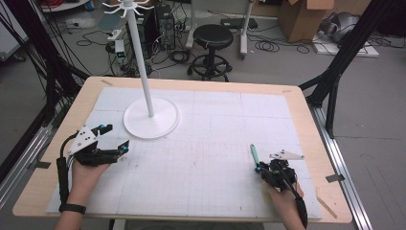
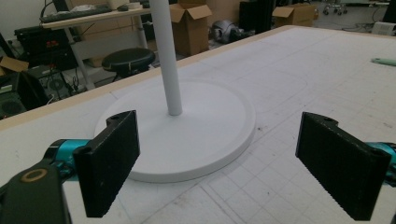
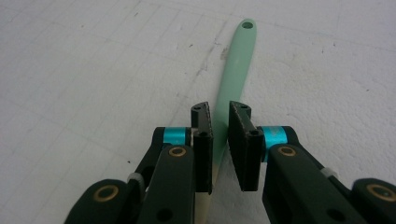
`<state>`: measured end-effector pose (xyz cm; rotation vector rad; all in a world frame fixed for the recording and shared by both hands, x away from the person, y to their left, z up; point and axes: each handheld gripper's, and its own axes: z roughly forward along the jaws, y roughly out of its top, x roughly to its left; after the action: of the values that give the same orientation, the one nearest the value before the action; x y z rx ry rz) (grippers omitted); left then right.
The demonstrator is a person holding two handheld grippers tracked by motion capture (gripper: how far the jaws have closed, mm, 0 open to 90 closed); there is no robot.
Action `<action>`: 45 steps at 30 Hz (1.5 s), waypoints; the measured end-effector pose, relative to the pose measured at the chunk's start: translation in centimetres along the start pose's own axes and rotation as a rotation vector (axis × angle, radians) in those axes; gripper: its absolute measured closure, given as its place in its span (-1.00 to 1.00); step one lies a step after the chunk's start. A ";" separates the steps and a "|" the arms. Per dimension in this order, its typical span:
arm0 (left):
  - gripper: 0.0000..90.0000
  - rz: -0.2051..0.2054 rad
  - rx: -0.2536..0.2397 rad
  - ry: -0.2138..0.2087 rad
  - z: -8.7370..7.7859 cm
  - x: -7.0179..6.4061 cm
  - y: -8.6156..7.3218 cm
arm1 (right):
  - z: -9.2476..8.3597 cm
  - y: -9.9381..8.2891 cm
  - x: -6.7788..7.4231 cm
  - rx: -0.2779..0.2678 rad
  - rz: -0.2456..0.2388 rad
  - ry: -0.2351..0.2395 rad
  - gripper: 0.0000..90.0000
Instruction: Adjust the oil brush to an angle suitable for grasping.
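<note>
A mint-green utensil handle (image 1: pixel 253 153) with a hole at its far end lies on the white mat at the right. My right gripper (image 1: pixel 259 168) is down at the table, shut on this handle. In the right gripper view both pads (image 3: pixel 203 140) press the green handle (image 3: pixel 236 60) from either side, and a pale wooden part shows below them. At the left, my left gripper (image 1: pixel 116 137) rests open with nothing in it, just short of the white hook stand (image 1: pixel 143 62). The left gripper view has the wide-apart left gripper (image 2: pixel 219 163) facing the stand's round base (image 2: pixel 196 135).
The stand's base (image 1: pixel 151 120) sits at the mat's back left. The wooden table edge (image 1: pixel 191 82) borders the mat. Behind the table, on the floor, are a black stool (image 1: pixel 213 36), cables and cardboard boxes (image 1: pixel 306 17). Black frame legs (image 1: pixel 335 72) rise at the right.
</note>
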<state>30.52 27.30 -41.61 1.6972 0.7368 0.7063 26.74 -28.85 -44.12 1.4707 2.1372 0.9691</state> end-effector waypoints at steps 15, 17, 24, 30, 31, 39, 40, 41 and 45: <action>-0.68 0.000 0.000 -0.003 0.1 -0.1 0.0 | 0.1 0.0 0.8 0.023 -0.040 -0.067 0.77; -0.68 0.000 0.000 -0.004 0.1 -0.1 0.0 | 0.1 0.0 0.9 0.024 -0.044 -0.070 0.78; -0.68 -0.002 -0.003 -0.002 0.0 0.0 0.0 | 0.0 0.2 0.2 -0.006 -0.041 -0.029 0.83; -0.68 0.000 0.000 -0.005 0.0 0.0 0.0 | -1.2 1.7 -0.2 -0.041 -0.051 0.012 0.83; -0.68 0.000 -0.001 -0.007 0.0 0.0 0.0 | -1.2 1.7 -0.2 -0.041 -0.051 0.012 0.83; -0.68 0.001 -0.007 -0.005 -0.1 0.1 0.1 | -2.5 3.3 -0.1 -0.100 -0.049 0.074 0.83; -0.68 0.000 -0.007 -0.005 -0.1 0.0 0.1 | -2.6 3.5 -0.1 -0.103 -0.052 0.080 0.83; -0.68 0.000 -0.007 -0.005 -0.1 0.0 0.1 | -2.8 3.8 -0.2 -0.116 -0.055 0.092 0.83; -0.68 -0.001 -0.008 -0.007 -0.1 0.0 0.1 | -3.3 4.4 -0.1 -0.141 -0.063 0.109 0.82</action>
<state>30.40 27.33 -41.51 1.6914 0.7290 0.7008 27.63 -29.09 -38.70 1.3037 2.1277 1.1759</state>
